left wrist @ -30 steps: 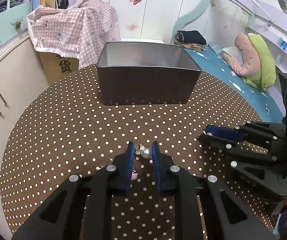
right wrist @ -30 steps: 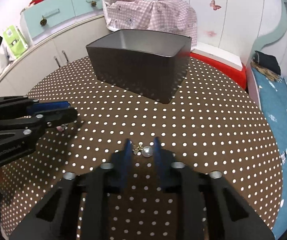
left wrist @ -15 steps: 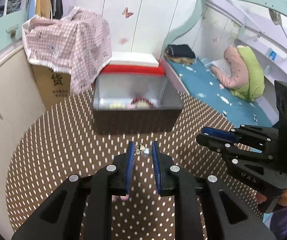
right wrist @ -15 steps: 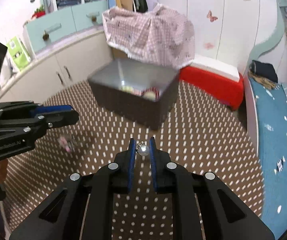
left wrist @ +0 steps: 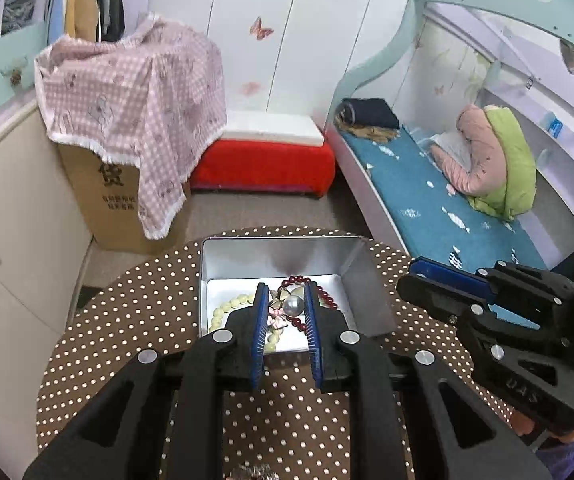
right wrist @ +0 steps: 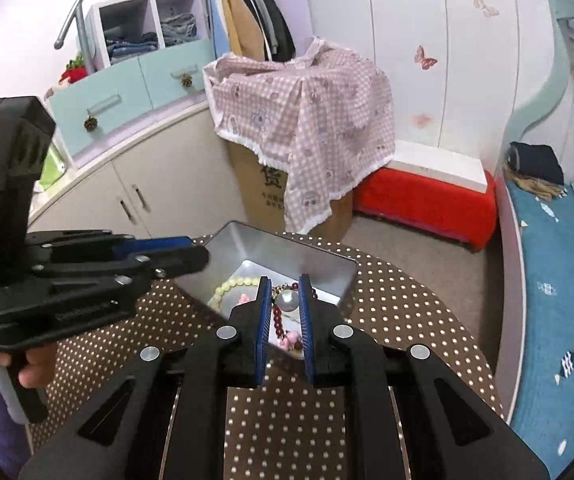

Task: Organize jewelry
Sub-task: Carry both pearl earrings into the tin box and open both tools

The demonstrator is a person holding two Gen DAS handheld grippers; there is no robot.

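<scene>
An open metal tin [left wrist: 279, 239] [right wrist: 295, 242] stands on the brown polka-dot table [left wrist: 135, 320]. Inside it lie a pale green bead bracelet [left wrist: 231, 304] [right wrist: 233, 284] and a dark red bead bracelet [left wrist: 327, 296] [right wrist: 277, 316]. My left gripper [left wrist: 285, 294] hangs above the tin, shut on a pearl earring [left wrist: 293, 305] with a small gold part. My right gripper [right wrist: 285, 284] is also over the tin, shut on a second pearl earring [right wrist: 288, 300]. Each gripper shows at the side of the other's view, the right gripper [left wrist: 415, 280] on the right and the left gripper [right wrist: 201, 256] on the left.
A small silvery piece [left wrist: 253, 470] lies on the table near the bottom edge of the left wrist view. Beyond the table stand a cardboard box under a pink checked cloth [left wrist: 135, 92], a red bench [left wrist: 263, 164] and a blue bed [left wrist: 427, 204].
Both grippers have risen from the table with their pearl pieces and moved forward to above the tin. The tin's inside has come into view.
</scene>
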